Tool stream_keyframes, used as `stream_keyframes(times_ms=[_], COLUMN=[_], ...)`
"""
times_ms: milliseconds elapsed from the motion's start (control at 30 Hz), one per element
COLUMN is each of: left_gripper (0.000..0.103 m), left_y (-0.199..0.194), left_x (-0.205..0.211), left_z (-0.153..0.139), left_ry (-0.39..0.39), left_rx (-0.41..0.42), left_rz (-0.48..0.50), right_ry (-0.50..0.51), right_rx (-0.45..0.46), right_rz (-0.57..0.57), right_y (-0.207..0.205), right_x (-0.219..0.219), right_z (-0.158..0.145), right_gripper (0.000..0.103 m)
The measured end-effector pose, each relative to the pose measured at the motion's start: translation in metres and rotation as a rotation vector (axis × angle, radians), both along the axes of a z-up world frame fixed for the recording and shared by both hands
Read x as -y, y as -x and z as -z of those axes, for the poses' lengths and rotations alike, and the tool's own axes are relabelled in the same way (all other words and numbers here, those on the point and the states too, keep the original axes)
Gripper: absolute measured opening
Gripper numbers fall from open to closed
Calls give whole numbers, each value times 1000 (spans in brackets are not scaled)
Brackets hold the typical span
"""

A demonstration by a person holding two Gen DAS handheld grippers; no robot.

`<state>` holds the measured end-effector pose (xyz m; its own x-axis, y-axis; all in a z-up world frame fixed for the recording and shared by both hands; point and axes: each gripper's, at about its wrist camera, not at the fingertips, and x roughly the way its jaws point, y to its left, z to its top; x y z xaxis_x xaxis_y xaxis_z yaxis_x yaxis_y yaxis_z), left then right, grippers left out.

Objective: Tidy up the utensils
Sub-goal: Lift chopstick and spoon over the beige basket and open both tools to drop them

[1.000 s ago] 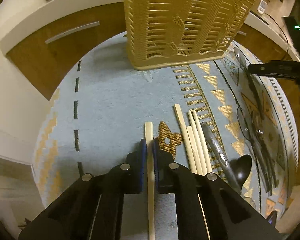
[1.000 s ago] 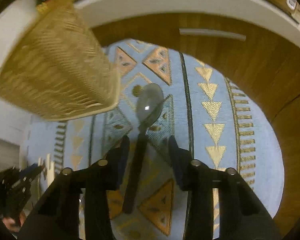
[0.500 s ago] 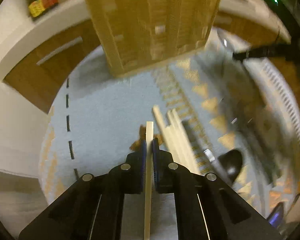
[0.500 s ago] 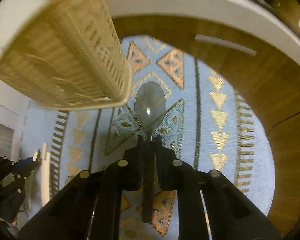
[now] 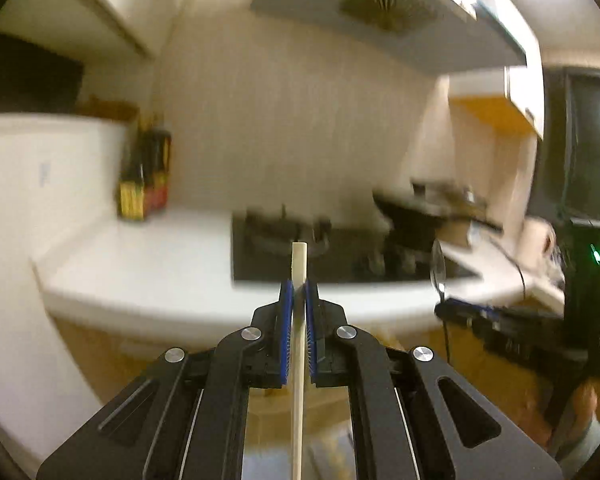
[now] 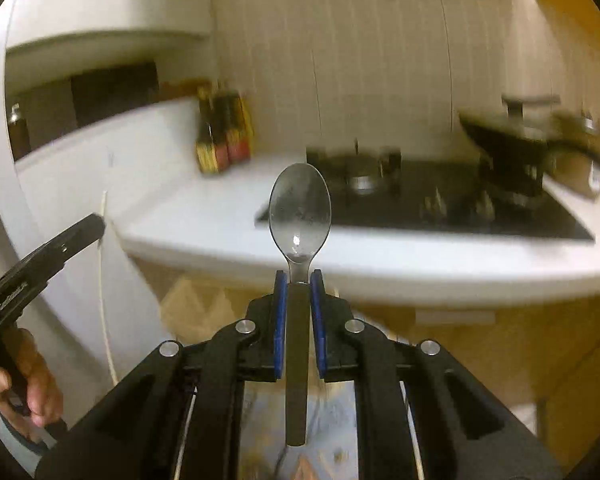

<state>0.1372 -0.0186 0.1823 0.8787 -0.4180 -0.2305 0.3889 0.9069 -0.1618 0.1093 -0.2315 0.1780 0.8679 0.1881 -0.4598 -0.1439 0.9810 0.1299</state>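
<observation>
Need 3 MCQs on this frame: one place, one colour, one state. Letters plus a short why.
1. Where does the pale wooden chopstick sit?
A. flat on the white countertop
B. between the left gripper pads
C. in a drawer

2. What colour are the pads that line the right gripper fingers?
A. blue
B. red
C. green

3. How is the clear-bowled spoon with a dark handle held?
A. bowl pointing down at the floor
B. loose, with the jaws wide open
C. clamped by its handle, bowl forward and up

Answers:
1 B: the stick runs up through the closed pads and ends above them.
2 A: blue strips flank the handle.
3 C: the jaws press on the dark handle and the bowl stands in front of the black stovetop.
</observation>
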Motion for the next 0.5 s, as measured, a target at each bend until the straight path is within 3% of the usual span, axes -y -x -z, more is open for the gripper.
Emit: stream_keyframes(times_ms=[200,367,500], left_gripper=[4,4,5], left_y=[-18,-42,-54], left_x=[12,14,16], left_z=[-17,-4,18], left_ry=[85,115,93], left_rx=[127,169,174], left_rz=[-50,-98,-137], right_ry=[-23,-49,-19], right_rx=[105,105,109], right_rz=[26,51,50], right_y=[-40,-69,-69], right_x=[-5,6,-4], right_z=[4,28,47], right_gripper=[10,10,10])
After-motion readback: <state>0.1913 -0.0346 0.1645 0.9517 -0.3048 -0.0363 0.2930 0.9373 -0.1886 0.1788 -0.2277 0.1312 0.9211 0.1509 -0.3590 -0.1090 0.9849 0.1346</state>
